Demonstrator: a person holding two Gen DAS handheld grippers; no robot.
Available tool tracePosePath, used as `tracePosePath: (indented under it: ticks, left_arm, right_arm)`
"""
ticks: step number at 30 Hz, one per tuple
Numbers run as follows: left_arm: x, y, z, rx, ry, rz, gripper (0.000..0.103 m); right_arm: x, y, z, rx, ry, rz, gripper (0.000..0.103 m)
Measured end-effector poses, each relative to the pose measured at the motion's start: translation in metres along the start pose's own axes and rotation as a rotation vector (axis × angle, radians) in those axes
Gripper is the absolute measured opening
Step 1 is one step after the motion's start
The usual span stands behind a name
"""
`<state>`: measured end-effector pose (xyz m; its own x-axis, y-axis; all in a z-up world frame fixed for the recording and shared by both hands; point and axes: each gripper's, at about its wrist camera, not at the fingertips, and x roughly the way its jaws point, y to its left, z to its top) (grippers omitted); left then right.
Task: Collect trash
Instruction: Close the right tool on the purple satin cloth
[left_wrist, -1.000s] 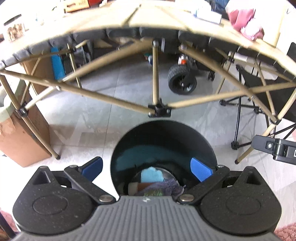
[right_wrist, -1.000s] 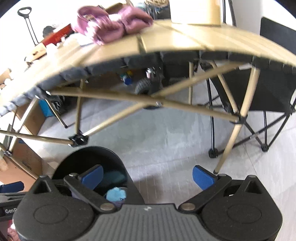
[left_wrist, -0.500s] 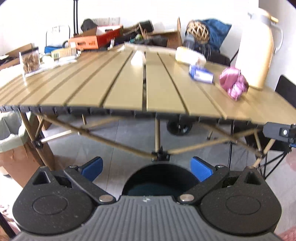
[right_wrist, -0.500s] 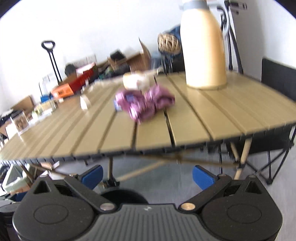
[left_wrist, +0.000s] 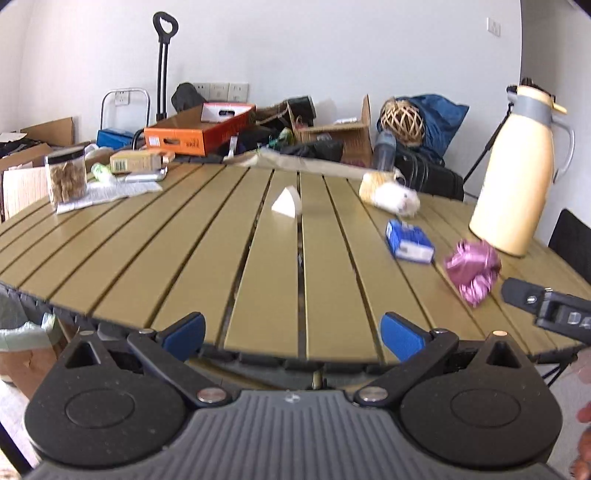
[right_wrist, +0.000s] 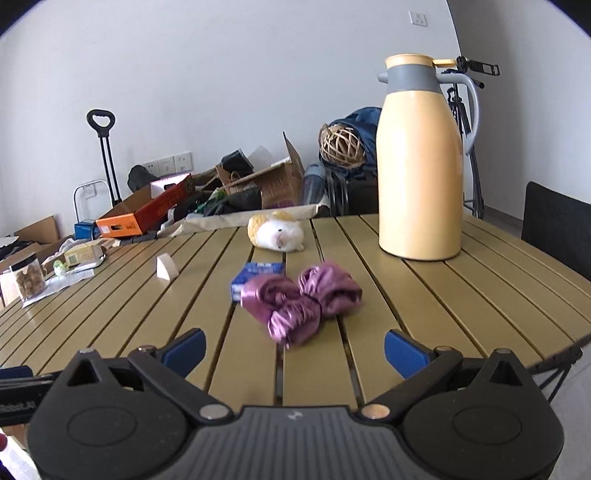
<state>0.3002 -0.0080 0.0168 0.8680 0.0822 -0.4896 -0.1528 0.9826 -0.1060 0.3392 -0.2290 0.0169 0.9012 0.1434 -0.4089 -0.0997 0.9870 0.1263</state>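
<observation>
Just in front of the crumpled purple foil wrapper (right_wrist: 301, 301) lying on the slatted tan worktop (right_wrist: 461, 295), the right hand-held gripper (right_wrist: 293, 347) is hovering wide open and empty, seemingly lined up to straddle it, while the left hand-held gripper (left_wrist: 291, 330) is waiting open at the near edge.

The setting was a lived-in room of a home used partly for storage. A folding slatted table (left_wrist: 258, 258) held a thermos jug (right_wrist: 419, 166) and a snack jar (left_wrist: 66, 177); cardboard boxes (right_wrist: 273, 181) (one orange (left_wrist: 195, 134)), a hand trolley (left_wrist: 162, 66) and wall sockets (left_wrist: 219, 90) lined the white wall.
</observation>
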Motion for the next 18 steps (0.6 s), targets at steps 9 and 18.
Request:
tracePosePath:
  ticks: [9, 18]
  left_arm:
    - [0.026, -0.002, 0.035, -0.018, -0.031, 0.001, 0.103]
    - [0.066, 0.002, 0.054, -0.054, -0.017, -0.009, 0.103]
  right_arm:
    - [0.053, 0.01, 0.022, 0.011, -0.004, -0.025, 0.103]
    - [0.105, 0.008, 0.022, 0.079, 0.1, -0.107, 0.103]
